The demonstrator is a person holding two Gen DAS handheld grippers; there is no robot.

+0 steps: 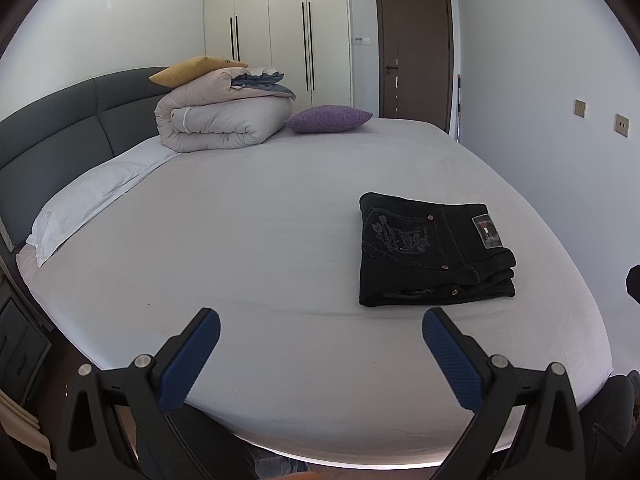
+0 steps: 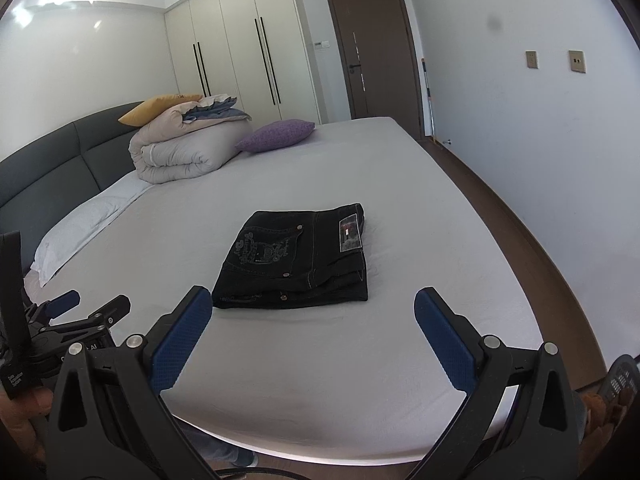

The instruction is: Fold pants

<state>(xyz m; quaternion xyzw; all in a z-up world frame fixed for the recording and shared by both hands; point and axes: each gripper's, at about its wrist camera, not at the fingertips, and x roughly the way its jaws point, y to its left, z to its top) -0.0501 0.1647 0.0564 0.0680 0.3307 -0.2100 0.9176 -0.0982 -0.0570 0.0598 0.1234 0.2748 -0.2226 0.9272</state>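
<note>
Left wrist view: your left hand-held gripper (image 1: 321,330) gapes wide, empty, short of the pants (image 1: 434,254) folded on the bed (image 1: 240,216).

Right wrist view: right hand-held gripper (image 2: 313,312) likewise. Denim looks heavy, stiff; lift the stacked near edge.

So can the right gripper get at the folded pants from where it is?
Probably yes. The right gripper is open and empty, the pants lie just ahead on the bed, and nothing sits between them.
</note>
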